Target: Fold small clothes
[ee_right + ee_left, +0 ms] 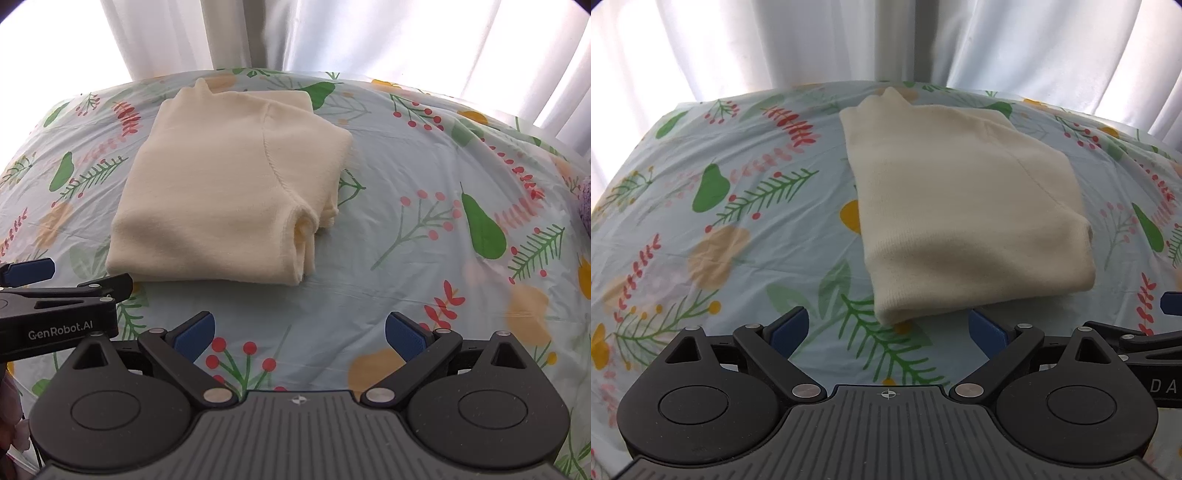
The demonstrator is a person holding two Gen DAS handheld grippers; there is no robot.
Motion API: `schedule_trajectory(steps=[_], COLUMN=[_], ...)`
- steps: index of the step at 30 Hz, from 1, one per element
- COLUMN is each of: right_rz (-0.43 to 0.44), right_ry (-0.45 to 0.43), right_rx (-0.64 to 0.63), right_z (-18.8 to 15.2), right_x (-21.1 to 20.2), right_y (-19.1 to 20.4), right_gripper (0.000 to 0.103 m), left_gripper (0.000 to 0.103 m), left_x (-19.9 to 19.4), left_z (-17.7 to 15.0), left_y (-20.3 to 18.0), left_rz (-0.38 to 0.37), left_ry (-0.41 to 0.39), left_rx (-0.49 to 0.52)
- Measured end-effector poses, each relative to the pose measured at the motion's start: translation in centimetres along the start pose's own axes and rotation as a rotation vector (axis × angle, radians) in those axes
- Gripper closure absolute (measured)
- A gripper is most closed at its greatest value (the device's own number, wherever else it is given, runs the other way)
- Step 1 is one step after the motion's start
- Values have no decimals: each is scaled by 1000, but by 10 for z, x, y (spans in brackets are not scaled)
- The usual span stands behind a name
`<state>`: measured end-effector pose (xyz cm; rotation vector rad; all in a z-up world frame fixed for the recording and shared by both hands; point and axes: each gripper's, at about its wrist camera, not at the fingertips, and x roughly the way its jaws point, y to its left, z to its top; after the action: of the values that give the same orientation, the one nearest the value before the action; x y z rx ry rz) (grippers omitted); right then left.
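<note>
A cream knit garment (964, 206) lies folded into a compact rectangle on the patterned tablecloth (738, 229). In the right wrist view the same garment (229, 192) sits left of centre, its layered edges showing at its near right corner. My left gripper (886, 326) is open just in front of the garment's near edge, nothing between its blue pads. My right gripper (300, 332) is open too, over bare cloth a little nearer than the garment and to its right. The left gripper's fingers (27, 271) show at the left edge of the right wrist view.
The tablecloth (424, 258) is pale blue with pears, leaves and red berries and has a few creases. White curtains (775, 44) hang close behind the table's far edge. A purple object (585, 206) peeks in at the far right.
</note>
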<state>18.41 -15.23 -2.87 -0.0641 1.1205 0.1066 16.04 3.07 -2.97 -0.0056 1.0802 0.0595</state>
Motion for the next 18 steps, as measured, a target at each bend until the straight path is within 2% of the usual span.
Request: schedule_trajectory(steps=[18], right_rz=[-5], right_ry=[-6], right_rx=[26], right_z=[-1], right_x=[-4], right_y=[-6], right_gripper=[4], left_gripper=[6], left_x=[-1], left_z=[-3], left_y=[1], left_rz=[-3], left_ry=[8], left_rx=[0])
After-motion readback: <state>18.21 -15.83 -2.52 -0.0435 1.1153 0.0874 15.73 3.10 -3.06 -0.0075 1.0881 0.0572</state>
